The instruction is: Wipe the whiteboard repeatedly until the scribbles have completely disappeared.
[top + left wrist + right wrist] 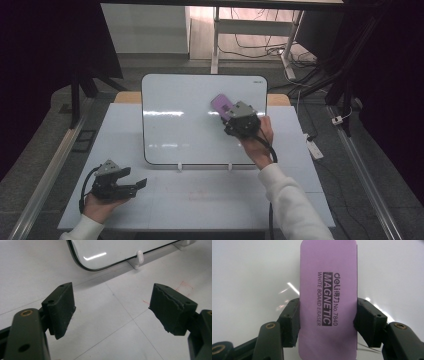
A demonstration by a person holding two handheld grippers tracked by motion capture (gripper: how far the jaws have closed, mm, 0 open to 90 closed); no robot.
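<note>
A purple magnetic whiteboard eraser (328, 290) with black print is clamped by its long sides between the jaws of my right gripper (328, 317). In the high view that right gripper (231, 111) holds the purple eraser (220, 103) over the upper right part of the whiteboard (180, 125), which lies flat on the table. Whether the eraser touches the board I cannot tell. My left gripper (141, 184) rests low at the table's front left, jaws wide apart. Seen from the left gripper view, the left gripper (112, 311) has only bare table between its pads.
The whiteboard's near edge carries two small white clips (179, 166); one white clip (139, 257) and the board's rounded corner (82, 263) lie ahead of the left jaws. The white table (210, 195) has faint red marks (185, 286). Metal rails flank the table.
</note>
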